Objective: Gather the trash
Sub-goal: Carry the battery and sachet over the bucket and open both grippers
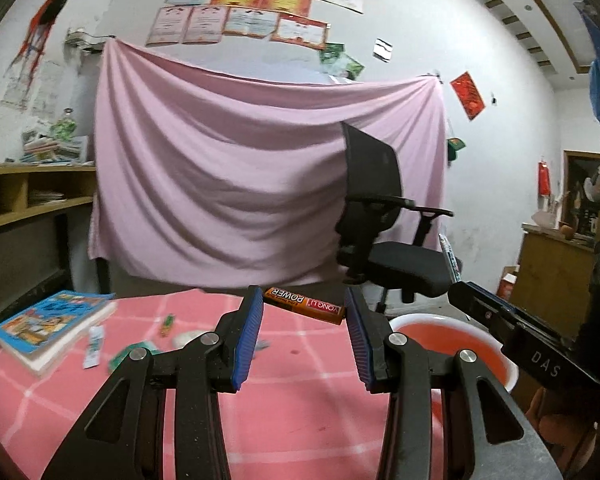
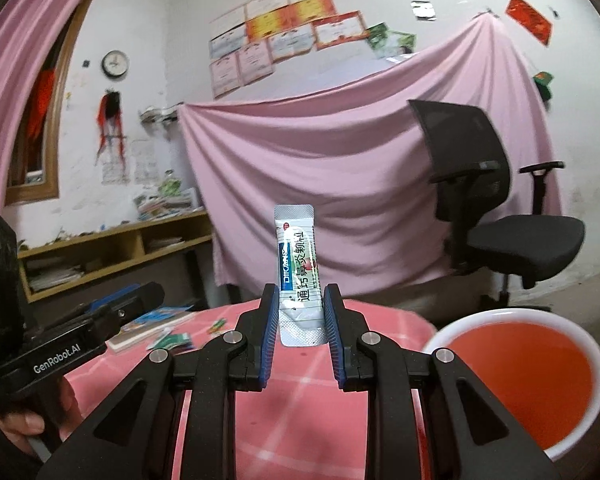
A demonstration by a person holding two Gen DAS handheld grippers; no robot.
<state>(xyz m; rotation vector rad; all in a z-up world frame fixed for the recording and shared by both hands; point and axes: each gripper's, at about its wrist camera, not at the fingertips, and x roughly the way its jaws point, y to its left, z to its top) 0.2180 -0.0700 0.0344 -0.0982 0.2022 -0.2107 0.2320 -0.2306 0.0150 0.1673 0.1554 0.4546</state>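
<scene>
The left gripper pinches a battery end to end: rigid, smooth, fairly heavy, so it could slip sideways. The right gripper pinches a sachet by its lower edges, standing upright; it looks light and crinkly, best held low. Both hang over the pink table, beside the red basin; small scraps lie near a book

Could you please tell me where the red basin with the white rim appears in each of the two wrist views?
Left wrist view: the red basin sits lower right, partly hidden behind the left gripper's right finger.
Right wrist view: it fills the lower right corner, beside the table edge.
Shared landmark: the black office chair against the pink sheet.
</scene>
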